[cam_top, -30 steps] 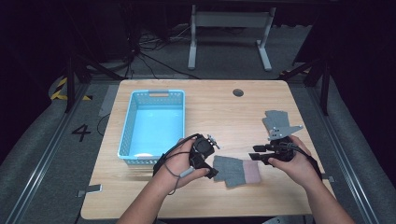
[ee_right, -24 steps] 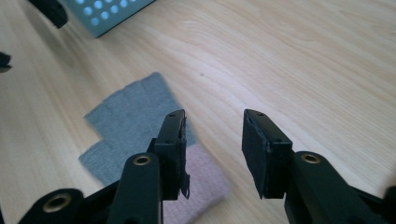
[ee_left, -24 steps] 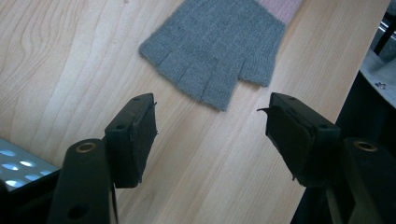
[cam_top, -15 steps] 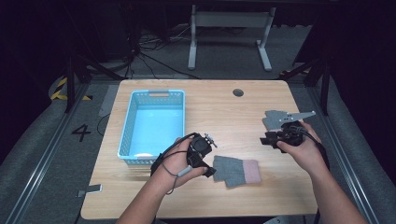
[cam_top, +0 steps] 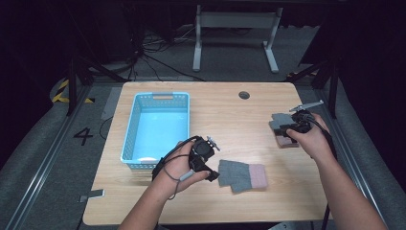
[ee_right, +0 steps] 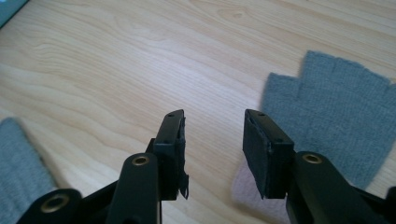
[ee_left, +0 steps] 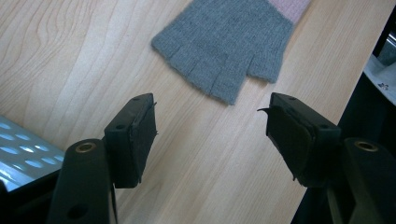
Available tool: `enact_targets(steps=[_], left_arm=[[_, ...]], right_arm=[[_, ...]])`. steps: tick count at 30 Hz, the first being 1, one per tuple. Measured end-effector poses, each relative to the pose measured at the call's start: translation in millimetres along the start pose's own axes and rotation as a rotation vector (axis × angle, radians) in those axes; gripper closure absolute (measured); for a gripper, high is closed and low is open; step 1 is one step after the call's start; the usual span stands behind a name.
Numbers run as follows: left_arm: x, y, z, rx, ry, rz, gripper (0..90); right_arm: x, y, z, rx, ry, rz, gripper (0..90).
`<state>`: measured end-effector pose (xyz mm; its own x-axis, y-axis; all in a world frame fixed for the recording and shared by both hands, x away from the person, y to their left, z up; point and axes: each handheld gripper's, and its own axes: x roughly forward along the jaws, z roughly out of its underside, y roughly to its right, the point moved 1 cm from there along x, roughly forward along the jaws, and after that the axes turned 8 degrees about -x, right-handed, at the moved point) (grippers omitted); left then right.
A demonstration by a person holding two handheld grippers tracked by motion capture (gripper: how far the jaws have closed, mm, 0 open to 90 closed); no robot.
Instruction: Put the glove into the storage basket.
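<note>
A grey fingerless glove with a pink cuff (cam_top: 242, 175) lies flat near the table's front middle. My left gripper (cam_top: 210, 165) rests just left of it, jaws open and empty; in the left gripper view the glove's finger ends (ee_left: 229, 42) lie beyond the gripper (ee_left: 210, 107). A second grey glove (cam_top: 276, 119) lies at the right side of the table. My right gripper (cam_top: 283, 128) hovers over it, open. In the right gripper view this glove (ee_right: 336, 112) sits right of the gripper (ee_right: 215, 121), bare wood between the jaws.
A light blue plastic basket (cam_top: 131, 129) stands at the table's left, close behind my left hand; its corner (ee_left: 18, 154) shows in the left gripper view. A round cable hole (cam_top: 244, 95) is at the back.
My right hand has moved away from the middle glove, to the right and farther back, over the second glove. The left hand has stayed put.
</note>
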<state>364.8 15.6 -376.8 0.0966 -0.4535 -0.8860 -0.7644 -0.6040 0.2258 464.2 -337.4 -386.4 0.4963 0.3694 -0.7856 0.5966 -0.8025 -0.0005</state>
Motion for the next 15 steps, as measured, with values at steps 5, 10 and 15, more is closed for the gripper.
enact_targets(steps=[5, 10, 15], left_arm=[[0.3, -0.2, 0.8, -0.002, -0.002, 0.002, 33.8], [-0.2, -0.6, 1.7, -0.003, -0.002, 0.0, 33.7], [-0.3, -0.6, 1.5, -0.001, -0.001, -0.001, 33.7]], right_arm=[[6.9, 10.3, -1.1, 0.035, -0.022, 0.031, 58.7], [18.5, 28.4, 2.3, 0.095, -0.06, 0.082, 57.0], [26.5, 38.0, 4.2, 0.112, -0.075, 0.109, 55.0]])
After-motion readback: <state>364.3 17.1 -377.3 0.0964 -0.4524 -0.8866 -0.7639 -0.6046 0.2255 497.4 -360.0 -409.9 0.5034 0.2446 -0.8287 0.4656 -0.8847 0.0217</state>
